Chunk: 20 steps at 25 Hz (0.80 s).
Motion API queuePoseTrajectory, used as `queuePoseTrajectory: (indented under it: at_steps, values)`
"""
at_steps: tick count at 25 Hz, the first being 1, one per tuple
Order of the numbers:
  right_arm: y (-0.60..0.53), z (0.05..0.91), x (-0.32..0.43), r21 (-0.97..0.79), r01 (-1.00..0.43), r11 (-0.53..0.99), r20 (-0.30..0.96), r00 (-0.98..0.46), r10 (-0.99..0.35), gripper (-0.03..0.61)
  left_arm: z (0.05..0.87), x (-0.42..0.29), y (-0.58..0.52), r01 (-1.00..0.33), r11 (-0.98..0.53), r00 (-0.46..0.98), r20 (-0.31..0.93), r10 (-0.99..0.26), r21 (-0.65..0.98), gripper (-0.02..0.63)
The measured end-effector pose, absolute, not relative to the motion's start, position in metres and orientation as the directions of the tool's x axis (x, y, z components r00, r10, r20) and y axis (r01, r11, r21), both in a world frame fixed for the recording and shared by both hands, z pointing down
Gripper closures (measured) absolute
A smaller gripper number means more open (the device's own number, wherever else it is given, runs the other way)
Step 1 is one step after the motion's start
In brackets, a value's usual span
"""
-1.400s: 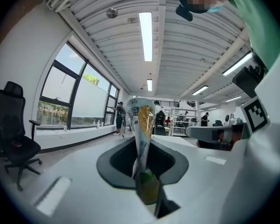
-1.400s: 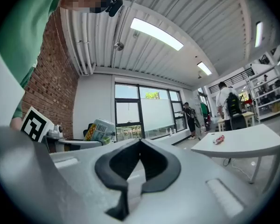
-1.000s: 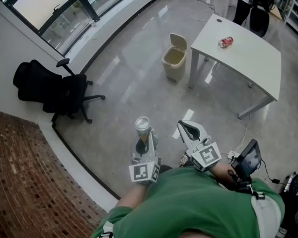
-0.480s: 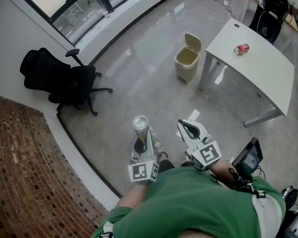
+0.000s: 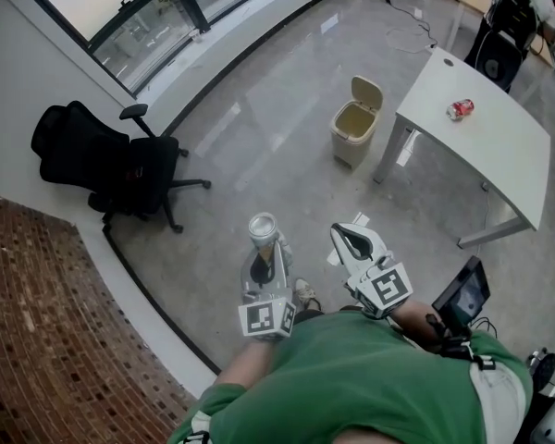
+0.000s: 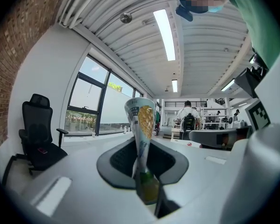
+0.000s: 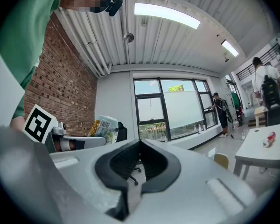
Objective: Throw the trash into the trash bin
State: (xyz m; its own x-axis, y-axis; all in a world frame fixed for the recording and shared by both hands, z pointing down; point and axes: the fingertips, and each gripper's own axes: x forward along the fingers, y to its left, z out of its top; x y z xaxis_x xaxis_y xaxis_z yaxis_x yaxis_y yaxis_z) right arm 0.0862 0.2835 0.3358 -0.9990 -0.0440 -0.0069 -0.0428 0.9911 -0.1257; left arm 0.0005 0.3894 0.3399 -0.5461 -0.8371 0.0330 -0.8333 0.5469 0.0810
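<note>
My left gripper [image 5: 264, 248] is shut on a crushed drink container [image 5: 263, 230] with a yellow print, which stands upright between the jaws [image 6: 142, 139]. It is held level over the grey floor. My right gripper [image 5: 353, 240] is beside it on the right, shut with nothing in it [image 7: 139, 146]. The beige trash bin [image 5: 356, 128] stands far ahead with its lid up, next to the near left leg of the white table [image 5: 499, 155]. A red can [image 5: 460, 109] lies on that table. The bin [image 7: 220, 160] also shows small in the right gripper view.
A black office chair [image 5: 111, 160] stands at the left by the window wall. A brick wall [image 5: 46, 340] runs along the lower left. A dark device [image 5: 464, 294] hangs at the person's right side. People stand far off near shelves [image 6: 187, 120].
The bin, table and chair have slid across the head view as the person moved over the floor. Both grippers keep their places in the view, and the left still holds the container.
</note>
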Motion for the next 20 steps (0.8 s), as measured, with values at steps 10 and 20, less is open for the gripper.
queuePoseTrajectory:
  at_steps: [10,20]
  values:
    - [0.304,0.329,-0.006,-0.109,-0.064,0.992,-0.015,-0.998,-0.066,0.575,0.342,-0.088,0.416,-0.831,0.547,-0.548,0.026,-0.836,0.100,0.558]
    - [0.315,0.332,-0.047,-0.102,-0.088,0.991,0.018,-0.996,-0.087,0.575,0.351,-0.132,0.425,-0.842,0.523,-0.521,0.049,-0.852,0.132,0.558]
